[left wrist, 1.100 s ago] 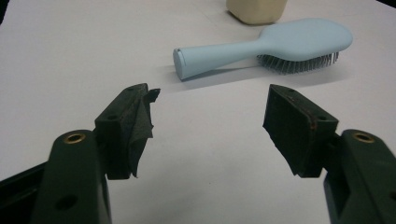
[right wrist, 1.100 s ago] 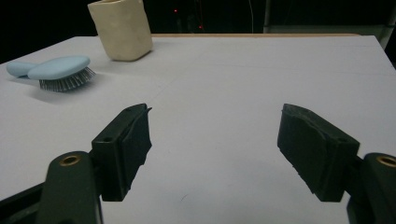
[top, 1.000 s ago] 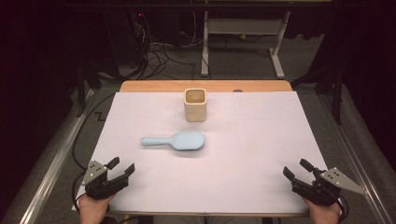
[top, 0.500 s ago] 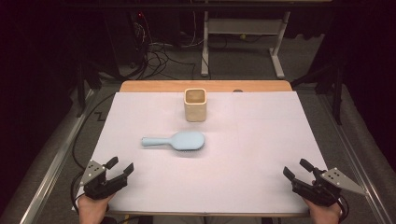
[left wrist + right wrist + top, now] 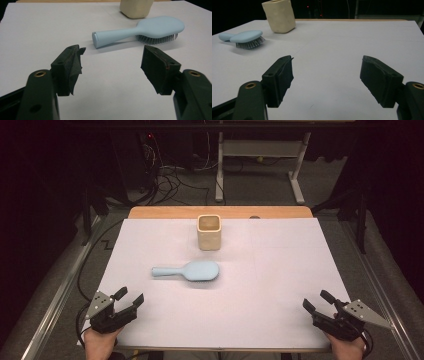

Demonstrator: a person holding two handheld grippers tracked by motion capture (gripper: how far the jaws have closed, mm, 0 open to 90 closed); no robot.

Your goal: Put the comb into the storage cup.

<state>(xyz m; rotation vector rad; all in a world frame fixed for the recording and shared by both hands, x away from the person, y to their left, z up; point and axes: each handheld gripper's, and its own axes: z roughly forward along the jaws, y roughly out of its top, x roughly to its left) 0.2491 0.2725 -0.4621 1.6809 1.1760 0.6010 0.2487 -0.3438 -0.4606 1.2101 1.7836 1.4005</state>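
Near the middle of the white-covered table (image 5: 280,285) a pale blue plastic hairbrush (image 5: 192,270) is lying bristles down, likely light, stiff and slick, best pinched across its slim handle, while the left gripper (image 5: 131,298) and right gripper (image 5: 316,300) are waiting gaping, empty.

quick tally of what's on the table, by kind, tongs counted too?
Hairbrush, light blue: 1
Cup, beige, square-sided: 1
Tongs, black, jaws open and empty: 2, the left tongs and the right tongs
Total: 4
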